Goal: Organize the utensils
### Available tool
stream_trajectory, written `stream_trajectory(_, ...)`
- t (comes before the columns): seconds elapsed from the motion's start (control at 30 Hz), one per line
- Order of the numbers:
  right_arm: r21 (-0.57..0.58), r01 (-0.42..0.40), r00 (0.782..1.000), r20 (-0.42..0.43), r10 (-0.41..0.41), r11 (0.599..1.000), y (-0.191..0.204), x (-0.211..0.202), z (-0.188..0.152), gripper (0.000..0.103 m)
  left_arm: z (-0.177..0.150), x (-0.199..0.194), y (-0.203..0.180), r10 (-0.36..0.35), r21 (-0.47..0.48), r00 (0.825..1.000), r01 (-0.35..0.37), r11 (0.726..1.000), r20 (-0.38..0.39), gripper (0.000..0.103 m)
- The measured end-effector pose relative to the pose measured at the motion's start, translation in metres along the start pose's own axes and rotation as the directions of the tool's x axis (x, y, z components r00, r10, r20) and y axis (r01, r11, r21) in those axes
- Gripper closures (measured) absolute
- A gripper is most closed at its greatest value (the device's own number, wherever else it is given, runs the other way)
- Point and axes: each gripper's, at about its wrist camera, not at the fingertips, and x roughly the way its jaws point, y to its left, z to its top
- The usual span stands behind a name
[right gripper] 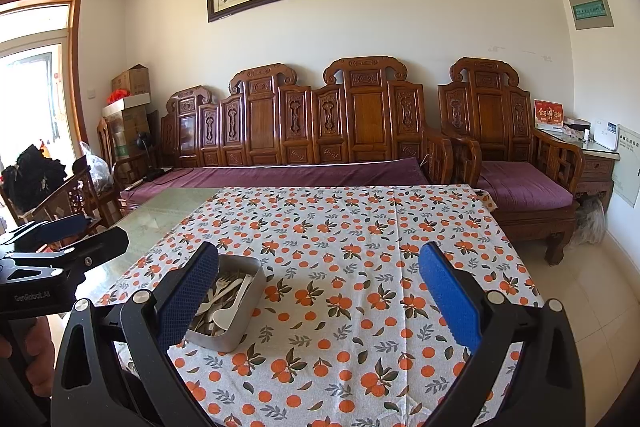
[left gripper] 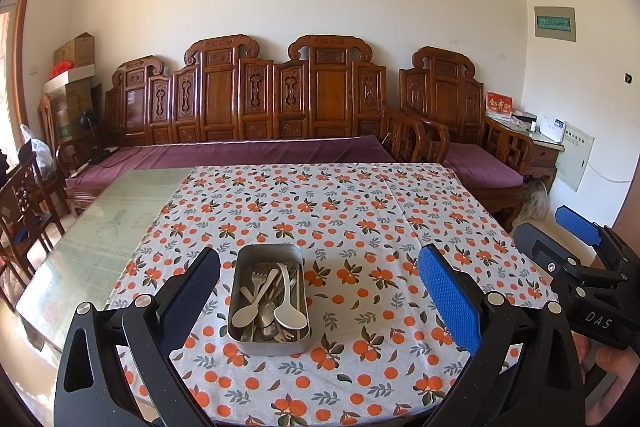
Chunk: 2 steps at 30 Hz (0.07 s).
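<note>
A rectangular metal tin [left gripper: 297,341] sits on the orange-print tablecloth [left gripper: 360,219] near the front edge. It holds several utensils: white spoons [left gripper: 289,311], metal spoons and forks, all piled together. My left gripper [left gripper: 320,291] is open and empty, held above the table with the tin between its fingers in view. My right gripper [right gripper: 320,291] is open and empty, to the right of the tin [right gripper: 236,337], whose left side is hidden behind its left finger [right gripper: 188,297]. Each gripper shows at the edge of the other's view.
The cloth covers the right part of a glass-topped table [left gripper: 100,239]; bare glass lies to the left. A carved wooden sofa [left gripper: 256,107] with purple cushions stands behind the table. A wooden chair [left gripper: 24,211] stands at the left.
</note>
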Motion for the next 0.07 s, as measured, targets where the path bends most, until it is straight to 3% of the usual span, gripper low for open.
stream_trajectory(0.07, 0.001, 0.001, 1.000, 0.001, -0.001, 1.000, -0.0005, -0.0001, 0.0000, 0.002, -0.0013, -0.0009, 0.0009, -0.001, 0.000, 1.000, 0.001, 1.000, 0.000, 0.008)
